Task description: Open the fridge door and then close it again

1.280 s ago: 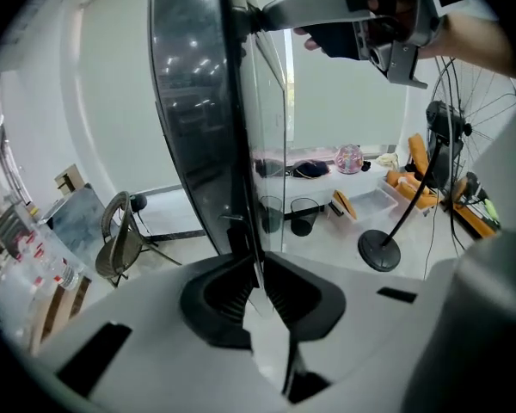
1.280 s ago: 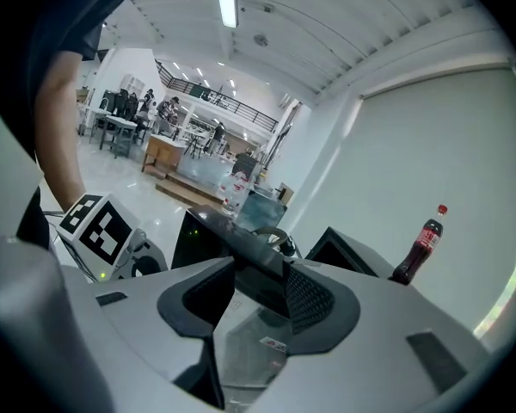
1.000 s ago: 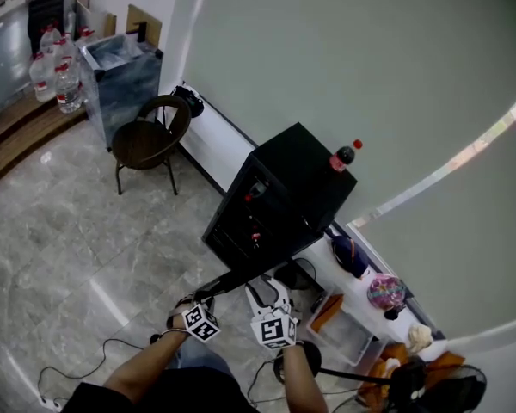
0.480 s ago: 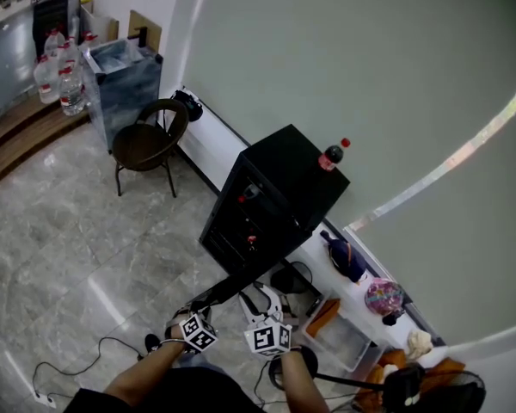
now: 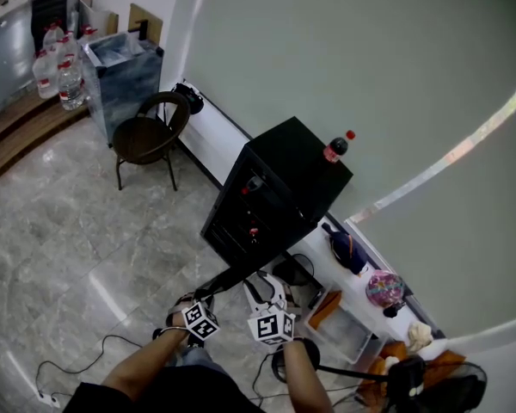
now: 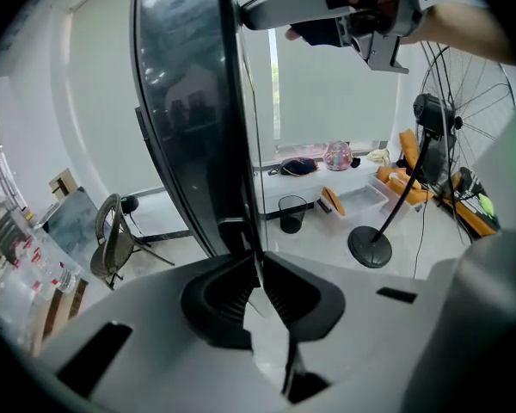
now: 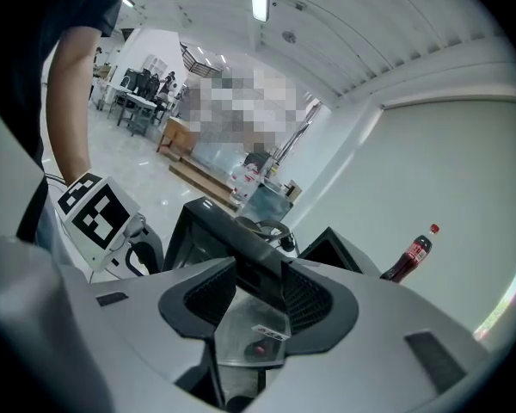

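Count: 1 fridge, 1 door, 2 grippers, 1 bottle, 1 chair, 1 fan. Water bottles top left in head view: a cluster, too small to count

Fridge: black, stands on the floor against the wall. Door is open and swung out toward the person. Bottle is upright on the fridge top, at the back near the wall. Chair is well apart to the left, fan off to the right

Left gripper:
- fingers nearly together
- pinched on the door's thin edge
- door panel runs up and away from between them

Right gripper:
- fingers partway apart, have just been closing a bit
- a dark slab of the door's edge fills the gap between them
- both pads look to be on it
- left gripper view shows it higher up on the door than the left one

Head view: both grippers sit side by side at the door's free end, left one at the left, marker cubes facing up, a forearm behind each
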